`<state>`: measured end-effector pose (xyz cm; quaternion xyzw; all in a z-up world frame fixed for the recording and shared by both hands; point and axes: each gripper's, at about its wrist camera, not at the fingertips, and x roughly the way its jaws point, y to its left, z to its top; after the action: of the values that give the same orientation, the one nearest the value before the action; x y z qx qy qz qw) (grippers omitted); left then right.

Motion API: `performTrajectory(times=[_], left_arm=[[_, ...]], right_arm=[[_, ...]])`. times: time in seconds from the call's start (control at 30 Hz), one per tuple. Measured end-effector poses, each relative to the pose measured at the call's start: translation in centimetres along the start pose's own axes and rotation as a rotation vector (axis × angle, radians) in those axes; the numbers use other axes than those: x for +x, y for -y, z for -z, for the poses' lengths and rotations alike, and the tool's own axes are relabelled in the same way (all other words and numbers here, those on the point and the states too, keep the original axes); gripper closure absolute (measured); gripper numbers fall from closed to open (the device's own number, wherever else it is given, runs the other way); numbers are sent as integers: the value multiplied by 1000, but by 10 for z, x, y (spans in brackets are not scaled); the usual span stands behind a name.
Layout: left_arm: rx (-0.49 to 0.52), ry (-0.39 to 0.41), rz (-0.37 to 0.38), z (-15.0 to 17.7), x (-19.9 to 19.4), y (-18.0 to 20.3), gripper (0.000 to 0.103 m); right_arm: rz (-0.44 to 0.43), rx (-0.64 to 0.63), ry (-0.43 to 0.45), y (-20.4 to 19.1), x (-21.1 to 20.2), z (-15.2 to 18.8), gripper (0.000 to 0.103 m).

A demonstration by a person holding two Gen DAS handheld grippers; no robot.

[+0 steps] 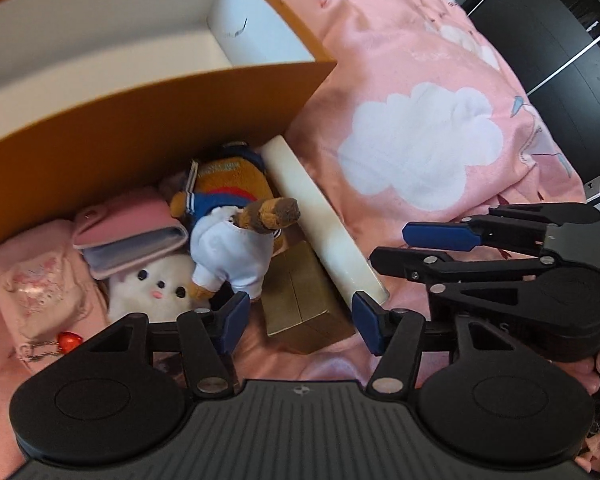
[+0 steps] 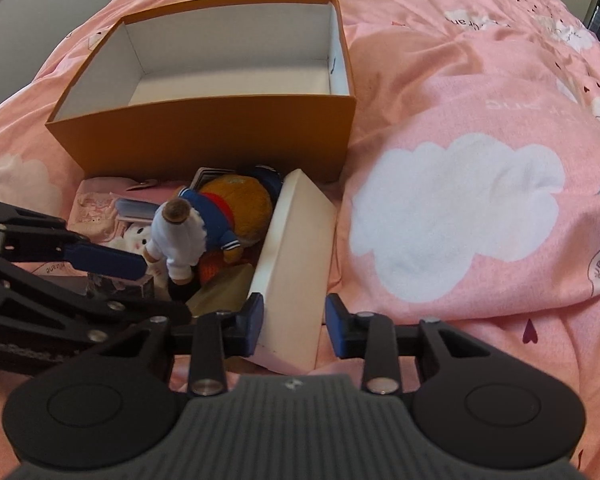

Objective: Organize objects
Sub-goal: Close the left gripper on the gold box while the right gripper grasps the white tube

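- Blue-padded jaws of the right gripper [image 2: 294, 326] stand apart at the near end of a long white box [image 2: 296, 264], one pad touching its left face and the other just clear of its right, so nothing is clamped; it looks lined up to take that box first.
- Beside it, the left gripper [image 1: 298, 320] hovers with its jaws spread wide and empty, over a small gold carton [image 1: 304, 308] lying on the bed.
- Heaped against the front wall of the orange cardboard box [image 2: 204, 136] are the things to be sorted: a plush bear in a white shirt and blue sailor collar [image 1: 228, 240], a white fluffy toy with bead eyes [image 1: 152, 284], a pink folded wallet [image 1: 128, 232] and a pale pink embroidered pouch [image 1: 40, 280] with a red heart charm [image 1: 69, 340] on a chain.
- Open-topped and white-lined, the orange box sits bare inside, the likely home for the pile.
- Soft toys will squash under a grip; the stiff, smooth-sided cartons should hold their shape.
- Under everything lies a rumpled pink bedspread [image 2: 460, 160] printed with white clouds, a yielding surface.
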<state>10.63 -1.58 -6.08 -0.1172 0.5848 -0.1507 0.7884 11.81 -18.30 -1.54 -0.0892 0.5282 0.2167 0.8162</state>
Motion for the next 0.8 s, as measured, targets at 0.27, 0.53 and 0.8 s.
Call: performTrajectory(times=[0.27, 0.53, 0.8], left_arm=[[-72, -114, 10, -6, 33, -10, 35], [-82, -144, 43, -7, 41, -14, 46], [-19, -71, -12, -4, 18, -6, 48]], right_arm=[[-19, 18, -25, 18, 13, -13, 67], [-39, -10, -47, 16, 30, -31, 67], [-80, 18, -50, 19, 33, -46, 67]])
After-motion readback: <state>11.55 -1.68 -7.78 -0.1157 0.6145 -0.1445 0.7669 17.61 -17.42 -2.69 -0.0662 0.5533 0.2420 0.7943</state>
